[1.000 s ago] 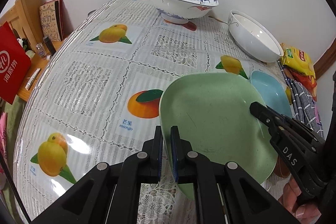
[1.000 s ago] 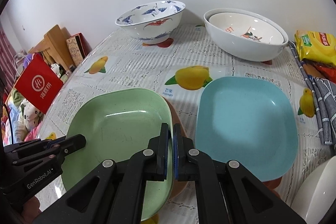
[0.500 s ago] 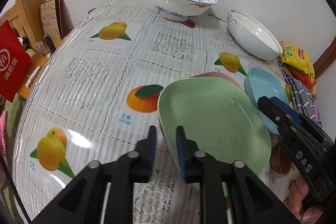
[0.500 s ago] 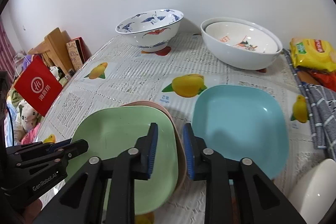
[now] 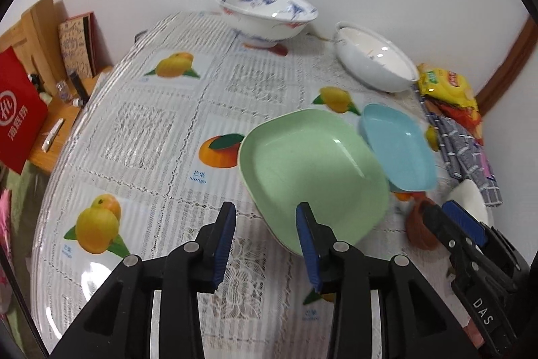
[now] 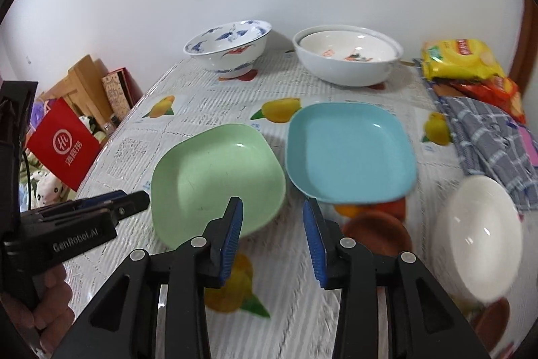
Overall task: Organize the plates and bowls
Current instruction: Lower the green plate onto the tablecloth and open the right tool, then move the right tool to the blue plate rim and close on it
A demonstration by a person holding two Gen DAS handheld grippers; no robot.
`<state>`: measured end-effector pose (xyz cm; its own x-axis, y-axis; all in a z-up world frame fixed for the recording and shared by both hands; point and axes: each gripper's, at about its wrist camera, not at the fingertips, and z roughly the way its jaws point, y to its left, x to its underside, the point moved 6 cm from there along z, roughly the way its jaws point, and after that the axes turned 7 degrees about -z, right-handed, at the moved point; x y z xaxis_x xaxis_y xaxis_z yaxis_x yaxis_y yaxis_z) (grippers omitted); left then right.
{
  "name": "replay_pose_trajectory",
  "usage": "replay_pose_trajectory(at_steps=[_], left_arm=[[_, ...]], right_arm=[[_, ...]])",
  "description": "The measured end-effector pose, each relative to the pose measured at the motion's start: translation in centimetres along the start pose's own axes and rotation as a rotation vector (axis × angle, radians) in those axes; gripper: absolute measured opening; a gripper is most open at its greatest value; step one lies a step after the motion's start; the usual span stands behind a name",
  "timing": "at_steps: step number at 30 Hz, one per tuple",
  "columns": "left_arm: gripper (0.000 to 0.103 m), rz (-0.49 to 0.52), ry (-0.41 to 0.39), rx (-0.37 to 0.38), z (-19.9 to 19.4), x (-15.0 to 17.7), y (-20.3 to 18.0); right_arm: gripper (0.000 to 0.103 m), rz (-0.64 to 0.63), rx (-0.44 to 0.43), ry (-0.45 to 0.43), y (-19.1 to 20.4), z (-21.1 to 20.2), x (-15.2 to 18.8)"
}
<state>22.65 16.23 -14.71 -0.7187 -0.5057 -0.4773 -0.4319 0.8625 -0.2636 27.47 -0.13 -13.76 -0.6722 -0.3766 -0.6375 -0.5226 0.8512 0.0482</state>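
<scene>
A green square plate (image 5: 312, 177) (image 6: 215, 177) lies flat in the middle of the table, with a blue square plate (image 5: 396, 147) (image 6: 349, 150) close on its right. My left gripper (image 5: 265, 214) hovers just short of the green plate's near-left rim, its jaws opening and nothing between them. My right gripper (image 6: 273, 207) hangs over the gap between the two plates, jaws likewise opening and empty. At the back stand a blue-patterned bowl (image 6: 228, 49) and nested white bowls (image 6: 346, 56). A small white bowl (image 6: 477, 234) and a brown dish (image 6: 373, 231) sit at the near right.
Yellow snack packets (image 6: 460, 59) and a checked cloth (image 6: 487, 137) lie along the table's right side. Past the left table edge are a red bag (image 6: 64, 147), wooden boards and a low shelf with small items. The fruit-print cloth (image 5: 151, 130) covers the table.
Both grippers were shut on opposite rims of the green plate. They have opened, let it go and drawn back and upward; the plate now rests flat, covering a brownish plate seen under it.
</scene>
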Motion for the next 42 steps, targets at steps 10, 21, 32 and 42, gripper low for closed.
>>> replay_pose_trajectory(at_steps=[10,21,32,42], left_arm=[[0.036,0.125,-0.035,0.123,-4.8,0.7,-1.4],[0.036,0.258,0.005,0.224,-7.2,4.7,-5.1],[0.036,0.236,-0.011,0.232,-9.0,7.1,-6.0],[0.037,0.245,-0.020,0.193,-7.8,5.1,-7.6]], right_arm=[[0.074,0.090,0.274,-0.047,-1.1,-8.8,3.0],[0.083,0.308,0.386,-0.025,-2.7,-15.1,8.1],[0.083,0.250,0.389,-0.073,-3.1,-18.7,11.0],[0.083,0.245,0.361,-0.088,-4.9,-17.7,9.7]])
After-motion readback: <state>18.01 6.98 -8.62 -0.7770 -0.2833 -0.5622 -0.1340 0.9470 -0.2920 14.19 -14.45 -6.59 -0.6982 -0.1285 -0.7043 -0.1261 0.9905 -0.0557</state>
